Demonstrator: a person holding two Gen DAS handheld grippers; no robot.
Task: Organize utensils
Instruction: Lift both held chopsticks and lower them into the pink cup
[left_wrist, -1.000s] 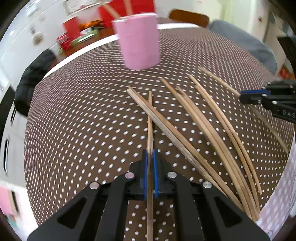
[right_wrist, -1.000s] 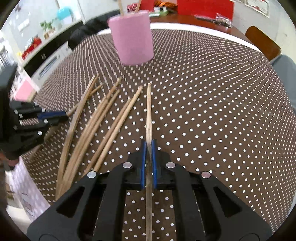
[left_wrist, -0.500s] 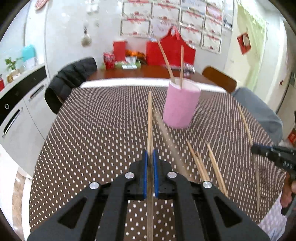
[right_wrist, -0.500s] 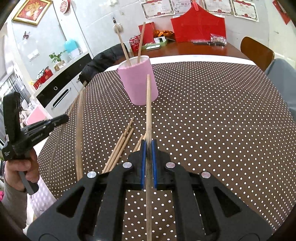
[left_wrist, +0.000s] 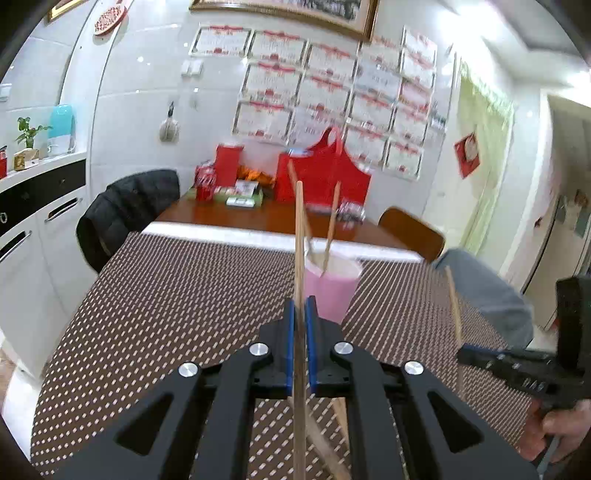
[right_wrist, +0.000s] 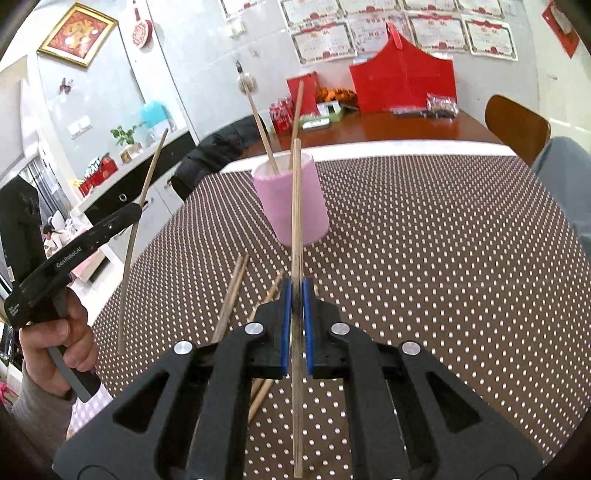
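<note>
A pink cup (left_wrist: 332, 291) (right_wrist: 293, 201) stands on the dotted brown tablecloth with two chopsticks (right_wrist: 264, 133) upright in it. My left gripper (left_wrist: 300, 325) is shut on a wooden chopstick (left_wrist: 299, 240), held raised and pointing toward the cup. My right gripper (right_wrist: 295, 310) is shut on another chopstick (right_wrist: 296, 206), also lifted above the table and aimed at the cup. The right gripper shows in the left wrist view (left_wrist: 517, 365); the left one shows in the right wrist view (right_wrist: 85, 243). Several loose chopsticks (right_wrist: 232, 295) lie on the cloth beneath the grippers.
A wooden table (right_wrist: 388, 125) behind holds a red bag (right_wrist: 400, 74), cans and boxes. A chair with a black jacket (left_wrist: 129, 206) stands at the left, a brown chair (right_wrist: 517, 125) at the far right. White cabinets (left_wrist: 33, 221) line the left wall.
Both grippers have lifted their chopsticks off the tablecloth and tilted upward, so the views now look across the table toward the cup and the wall.
</note>
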